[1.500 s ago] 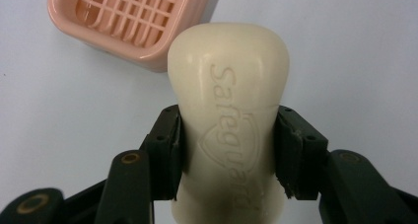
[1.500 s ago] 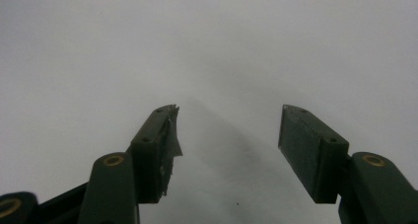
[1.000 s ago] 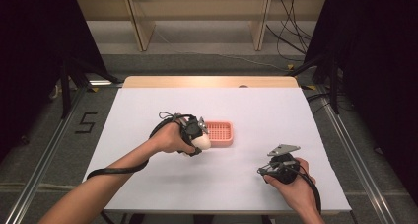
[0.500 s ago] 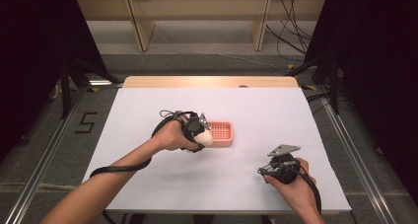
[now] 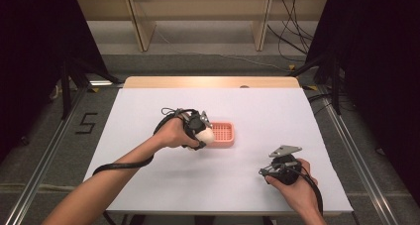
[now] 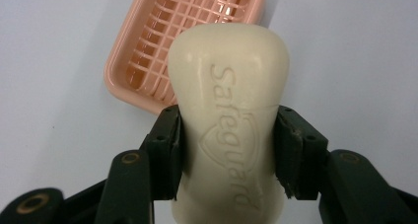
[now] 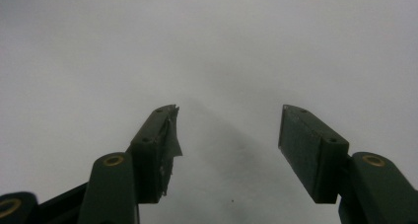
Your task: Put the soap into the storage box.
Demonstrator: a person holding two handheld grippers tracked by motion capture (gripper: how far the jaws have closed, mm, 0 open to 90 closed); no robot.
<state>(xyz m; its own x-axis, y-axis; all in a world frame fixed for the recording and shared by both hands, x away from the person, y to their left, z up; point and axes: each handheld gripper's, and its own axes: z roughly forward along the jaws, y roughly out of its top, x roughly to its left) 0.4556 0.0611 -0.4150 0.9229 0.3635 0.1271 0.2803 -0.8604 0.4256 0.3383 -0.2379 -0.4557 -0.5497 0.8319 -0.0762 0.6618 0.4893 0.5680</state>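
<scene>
A person stands at a table (image 5: 148, 111) covered in white and holds a two-jaw gripper in each hand. Near the middle of the table sits a small pink soap dish (image 5: 222, 134), a shallow rectangular tray with a slotted grid floor. In the left gripper view the soap dish (image 6: 162, 51) has nothing lying in the part of it that can be seen; its near corner is hidden behind the soap. The left gripper (image 5: 200, 128) is closed tight on a cream-white bar of soap (image 5: 204, 136), with both black pads pressed against the narrow waist of the bar. In the left gripper view the bar of soap (image 6: 229, 110) shows a raised brand word and a shield shape on its face, and its rounded end points toward the dish. The bar is held at the left end of the dish, overlapping its near corner; whether it touches the dish cannot be told. The right gripper (image 5: 282, 158) rests low near the front right corner of the table, well apart from the dish. In the right gripper view the right gripper (image 7: 229, 135) has its jaws spread wide with nothing between them, above bare white surface.
</scene>
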